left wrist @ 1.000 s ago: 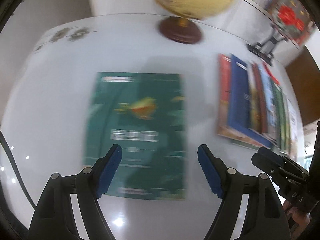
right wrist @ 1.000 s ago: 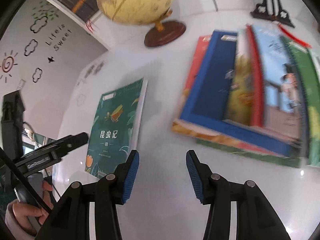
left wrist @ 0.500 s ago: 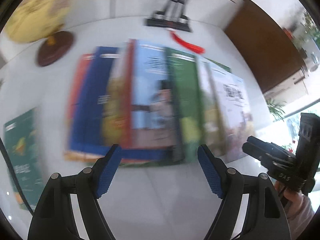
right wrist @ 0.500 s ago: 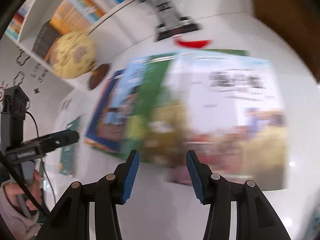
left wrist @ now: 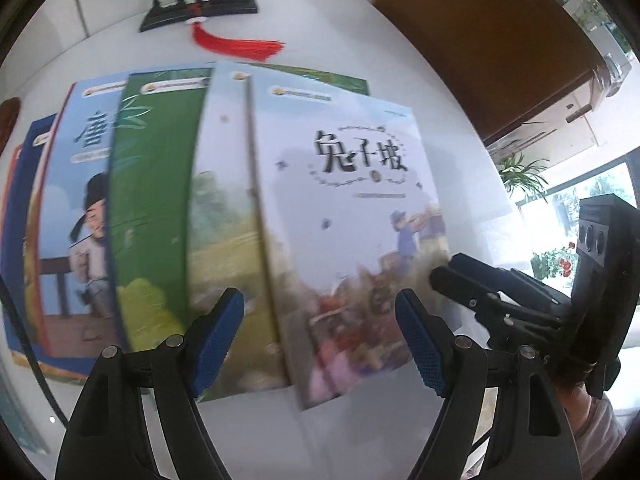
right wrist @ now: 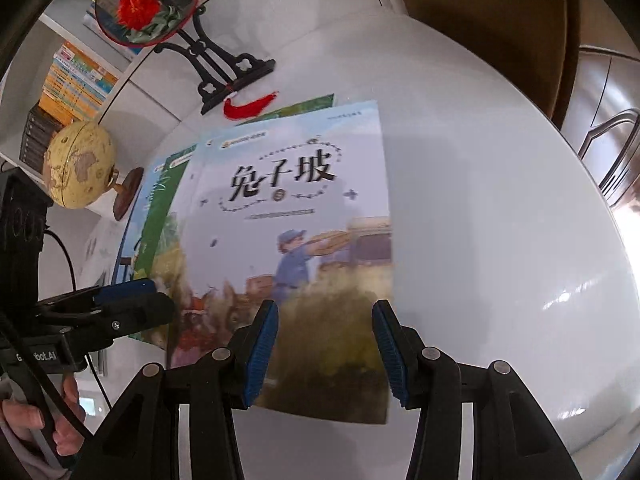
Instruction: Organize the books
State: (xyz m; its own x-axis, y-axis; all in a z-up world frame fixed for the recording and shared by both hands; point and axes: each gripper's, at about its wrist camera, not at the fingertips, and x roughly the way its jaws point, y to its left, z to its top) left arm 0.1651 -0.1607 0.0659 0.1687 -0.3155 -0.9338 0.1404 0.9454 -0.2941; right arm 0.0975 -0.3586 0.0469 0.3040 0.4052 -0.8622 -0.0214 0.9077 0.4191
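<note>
Books: a fanned row [left wrist: 160, 208] is laid flat on the white table [right wrist: 500, 200]; top book [right wrist: 296, 240] at the right end.
Left gripper [left wrist: 320, 336]: jaws apart, nothing held, over the top book's near edge.
Right gripper [right wrist: 324, 352]: jaws apart, empty, same edge.
Risk: thin cover may slip or crease if pinched; neighbours may be dragged.
Containers: none seen; shelf [right wrist: 76, 76] far left is stocked.

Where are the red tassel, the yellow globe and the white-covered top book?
Red tassel [left wrist: 240, 45], left wrist view, on its fringe.
Yellow globe [right wrist: 78, 164], right wrist view, on the sphere.
White-covered top book [right wrist: 296, 224], right wrist view, middle of its cover.
</note>
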